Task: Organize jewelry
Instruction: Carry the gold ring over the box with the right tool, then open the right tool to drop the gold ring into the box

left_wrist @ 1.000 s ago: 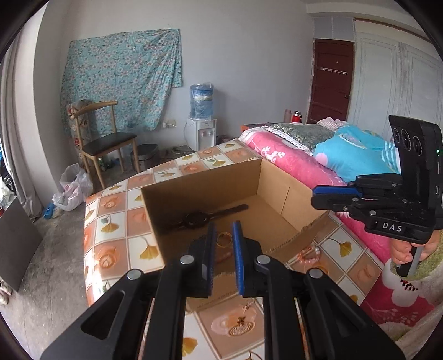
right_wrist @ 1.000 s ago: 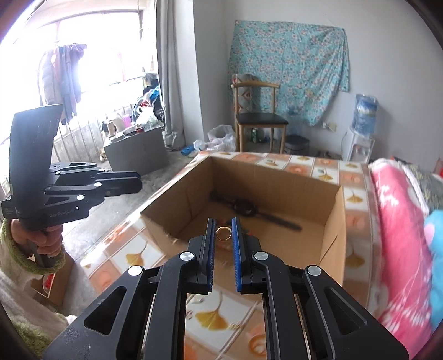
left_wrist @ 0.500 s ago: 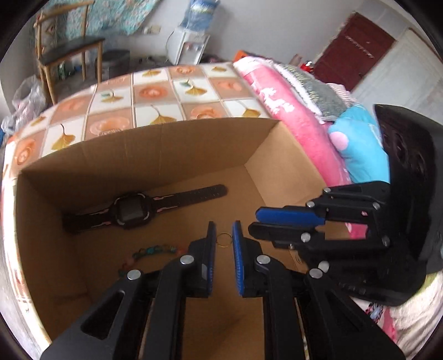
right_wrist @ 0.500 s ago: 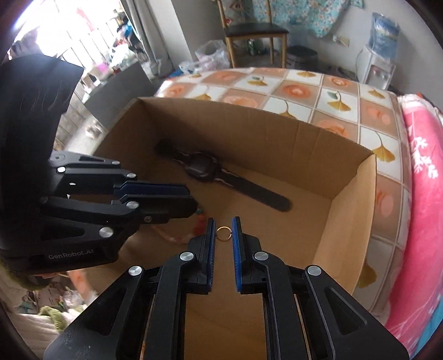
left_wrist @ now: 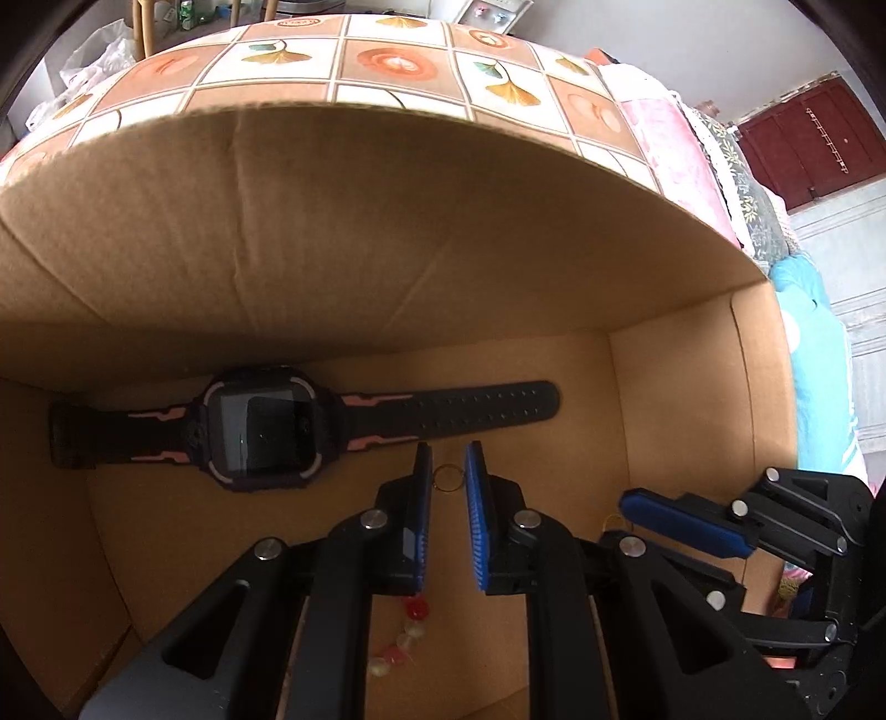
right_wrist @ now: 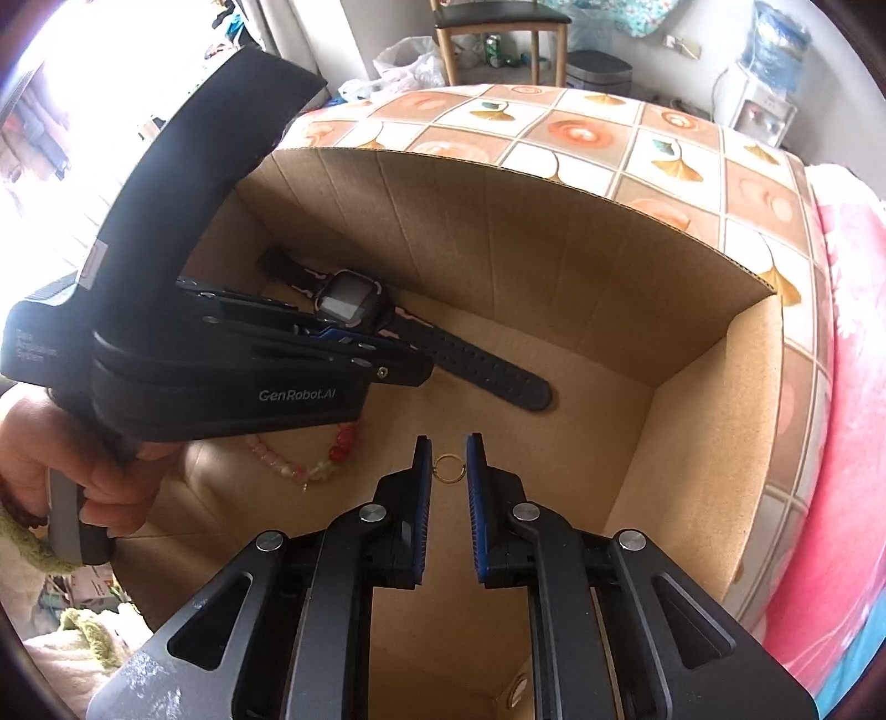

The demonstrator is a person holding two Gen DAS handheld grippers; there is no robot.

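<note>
Both tongs sit down inside an open cardboard box (left_wrist: 387, 232) on the tiled counter (right_wrist: 581, 133).

Left tongs (left_wrist: 448, 482) grasp a small gold ring (left_wrist: 447, 477) between the blue pads, pinched at both sides, just above the box floor. Near their tips lies a black smartwatch (left_wrist: 260, 426) with pink trim, flat along the far wall, strap stretched out toward the right. A bead bracelet (left_wrist: 407, 631), red and pale beads, lies on the floor under the left tongs, partly hidden by them.

Right tongs (right_wrist: 448, 462) grasp a 2nd small gold ring (right_wrist: 448, 467) the same way, pads clenched on it, low in the box near the right wall. In the right wrist view the left tongs' body cuts across from the left, held in the person's left hand (right_wrist: 72, 465), covering part of the watch strap; the bead bracelet curves out from beneath it on the floor. In the left wrist view the right tongs enter from the lower right corner, a bit of gold ring visible at their tip.

Beyond the box: a pink bed cover (right_wrist: 853, 343) beside the counter, a chair (right_wrist: 498, 22) and a water dispenser (right_wrist: 769, 61) by the wall.
</note>
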